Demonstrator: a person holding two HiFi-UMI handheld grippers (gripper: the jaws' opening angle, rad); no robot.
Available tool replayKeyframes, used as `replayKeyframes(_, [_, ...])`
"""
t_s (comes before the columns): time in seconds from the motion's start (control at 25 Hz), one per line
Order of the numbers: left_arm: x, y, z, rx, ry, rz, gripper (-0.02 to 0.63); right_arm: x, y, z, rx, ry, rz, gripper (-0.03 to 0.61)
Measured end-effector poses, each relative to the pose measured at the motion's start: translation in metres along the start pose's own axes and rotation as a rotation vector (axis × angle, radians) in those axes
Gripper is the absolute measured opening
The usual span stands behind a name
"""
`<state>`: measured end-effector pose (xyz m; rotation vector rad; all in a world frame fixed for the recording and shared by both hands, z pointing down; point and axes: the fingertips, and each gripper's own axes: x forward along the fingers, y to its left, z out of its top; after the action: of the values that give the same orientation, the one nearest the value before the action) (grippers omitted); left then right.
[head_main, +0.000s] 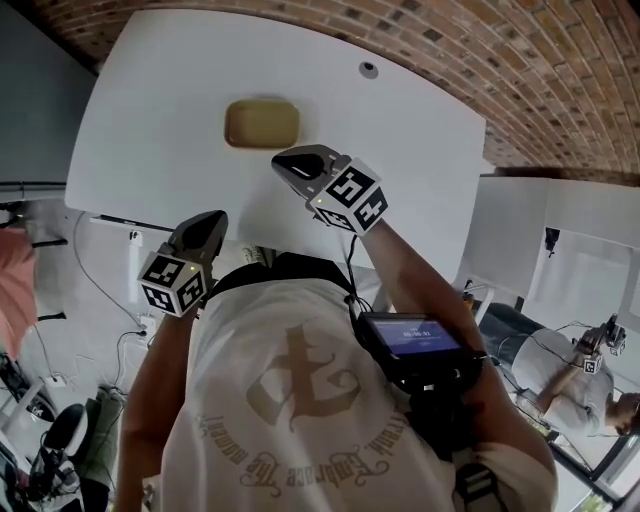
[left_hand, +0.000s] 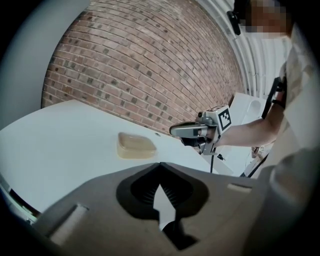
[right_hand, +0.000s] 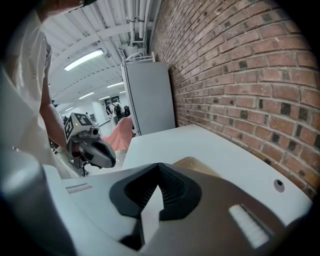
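Most of the shallow tan dish (right_hand: 192, 164) hides behind the right gripper (right_hand: 159, 165) in the right gripper view. The head view shows it whole on the white table (head_main: 150, 130), its hollow plain tan. The right gripper hovers just short of the dish, arm stretched forward, jaws pressed together on nothing. The left gripper (head_main: 213, 225) hangs at the near table edge, jaws likewise closed and empty.

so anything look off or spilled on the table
Nothing stands out. The tray sits flat on the table, with no spill or damage visible. The left tool and right tool are shut and empty.
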<state>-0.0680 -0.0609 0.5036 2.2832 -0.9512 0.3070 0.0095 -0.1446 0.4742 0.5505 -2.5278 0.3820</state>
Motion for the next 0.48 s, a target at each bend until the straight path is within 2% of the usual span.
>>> replayKeyframes(0.36, [0.021, -0.002, 0.010, -0.051, -0.027, 0.043, 0.003, 0.012, -0.040, -0.022, -0.039, 0.119, 0.010, 0.008])
replayKeyframes(0.48, [0.021, -0.003, 0.011, -0.078, -0.041, 0.076, 0.004, 0.023, -0.050, -0.029, -0.101, 0.188, 0.027, 0.008])
